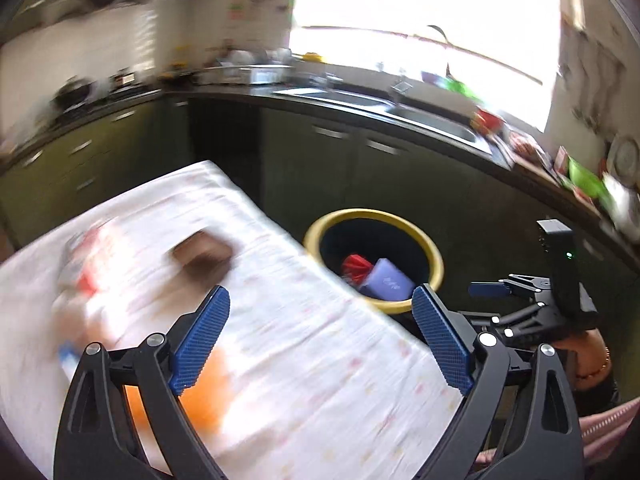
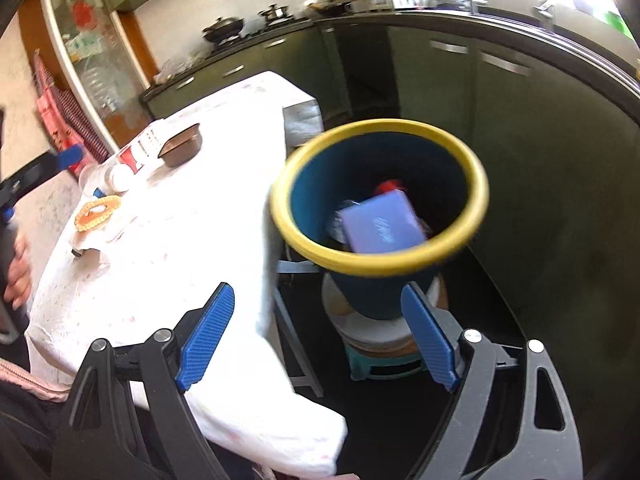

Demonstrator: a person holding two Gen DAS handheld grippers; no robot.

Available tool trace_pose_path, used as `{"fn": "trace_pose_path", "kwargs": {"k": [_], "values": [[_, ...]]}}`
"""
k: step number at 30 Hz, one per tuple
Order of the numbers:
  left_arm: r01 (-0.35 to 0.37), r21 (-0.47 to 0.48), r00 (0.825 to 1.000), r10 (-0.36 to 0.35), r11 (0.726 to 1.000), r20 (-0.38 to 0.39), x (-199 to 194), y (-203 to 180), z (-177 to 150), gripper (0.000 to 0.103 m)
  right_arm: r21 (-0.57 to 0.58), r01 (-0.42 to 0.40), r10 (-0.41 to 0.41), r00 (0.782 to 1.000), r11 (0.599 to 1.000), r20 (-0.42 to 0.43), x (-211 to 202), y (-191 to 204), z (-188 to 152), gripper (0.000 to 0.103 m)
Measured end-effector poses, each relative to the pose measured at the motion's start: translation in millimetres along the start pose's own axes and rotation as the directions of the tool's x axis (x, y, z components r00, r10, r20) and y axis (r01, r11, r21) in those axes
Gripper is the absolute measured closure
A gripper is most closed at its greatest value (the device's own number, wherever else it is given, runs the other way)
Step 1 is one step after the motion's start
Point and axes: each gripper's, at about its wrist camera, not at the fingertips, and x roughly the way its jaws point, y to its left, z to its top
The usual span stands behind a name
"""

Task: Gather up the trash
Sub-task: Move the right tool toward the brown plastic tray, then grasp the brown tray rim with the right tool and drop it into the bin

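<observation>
The right gripper (image 2: 318,334) hangs spread wide and empty at the frame's bottom, just below the yellow-rimmed bin (image 2: 478,184) holding a purple box (image 2: 380,226). The left gripper (image 1: 320,338), likewise splayed and empty, sits over the white-clothed table (image 1: 300,360), bin upper right.

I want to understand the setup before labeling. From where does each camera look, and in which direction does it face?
Left wrist: sits behind the open left gripper, above the table, facing the kitchen counter; the right gripper shows at right.
Right wrist: sits behind the open right gripper at the table edge, looking down into the bin; a hand shows at left.
Shared: table, bin, purple box, brown tray.
</observation>
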Motion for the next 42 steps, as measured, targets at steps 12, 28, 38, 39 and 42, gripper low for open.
{"fn": "trace_pose_path", "kwargs": {"k": [12, 28, 38, 39, 42], "values": [[-0.201, -0.224, 0.976, 0.215, 0.954, 0.042, -93, 104, -82, 0.006, -0.240, -0.050, 0.060, 0.998, 0.969, 0.033, 55, 123, 110, 0.046], [-0.177, -0.300, 0.979, 0.200, 0.938, 0.047, -103, 126, -113, 0.006, -0.306, 0.012, -0.054, 0.990, 0.952, -0.127, 162, 165, 188, 0.070], [-0.163, -0.304, 0.983, 0.183, 0.939, 0.037, -99, 124, -114, 0.006, -0.321, 0.002, -0.078, 0.971, 0.947, -0.224, 196, 164, 181, 0.070], [-0.164, -0.302, 0.983, 0.182, 0.939, 0.035, -98, 123, -114, 0.006, -0.315, -0.002, -0.075, 0.970, 0.949, -0.232, 198, 164, 180, 0.073], [-0.164, -0.295, 0.983, 0.181, 0.941, 0.031, -96, 120, -114, 0.006, -0.305, -0.004, -0.069, 0.971, 0.952, -0.228, 200, 161, 178, 0.097]]}}
